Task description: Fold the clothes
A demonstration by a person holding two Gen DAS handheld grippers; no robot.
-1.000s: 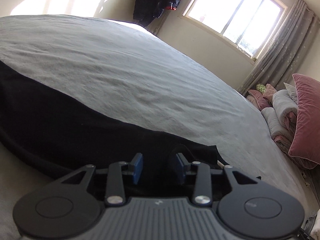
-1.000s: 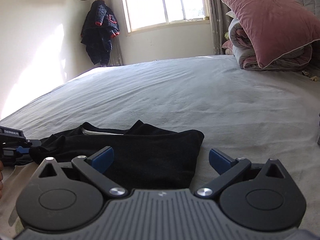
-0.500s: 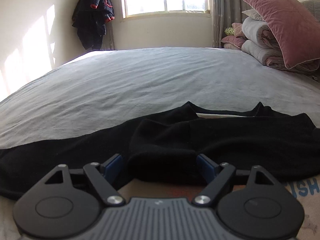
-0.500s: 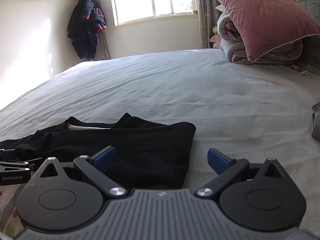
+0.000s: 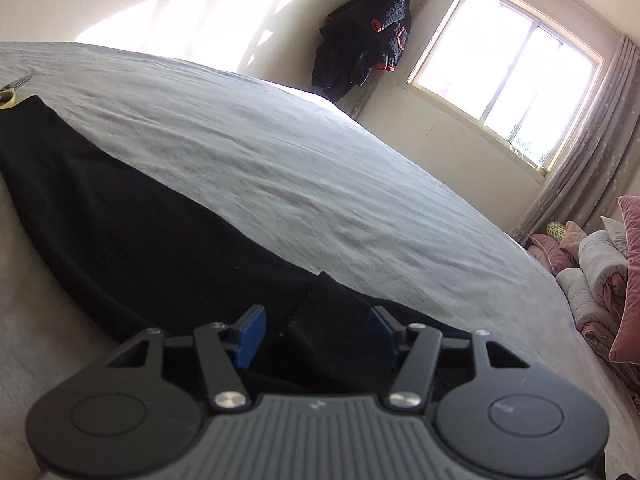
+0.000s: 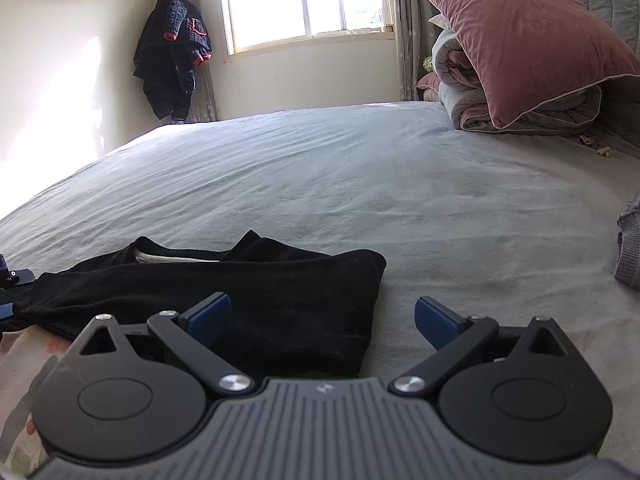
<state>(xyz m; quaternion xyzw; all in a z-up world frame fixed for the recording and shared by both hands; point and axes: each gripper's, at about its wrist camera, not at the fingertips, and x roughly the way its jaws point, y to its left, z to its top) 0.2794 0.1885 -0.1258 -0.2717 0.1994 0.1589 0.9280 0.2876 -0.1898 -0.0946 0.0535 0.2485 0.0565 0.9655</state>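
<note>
Okay | black garment [image 6: 256, 296] soft, limp, light on bed [image 6: 360, 184] | your left gripper [image 5: 316, 330] parted around a fold | right gripper [image 6: 323, 318] wide, empty | pinch hem corner.

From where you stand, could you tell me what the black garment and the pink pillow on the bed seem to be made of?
The black garment looks like a soft, matte knit, perhaps fleece or cotton: it drapes limply, looks slightly fuzzy and reflects no light. The pink pillow looks like velvet or velour: its surface has a soft sheen with lighter and darker patches, edged with pale piping.
</note>
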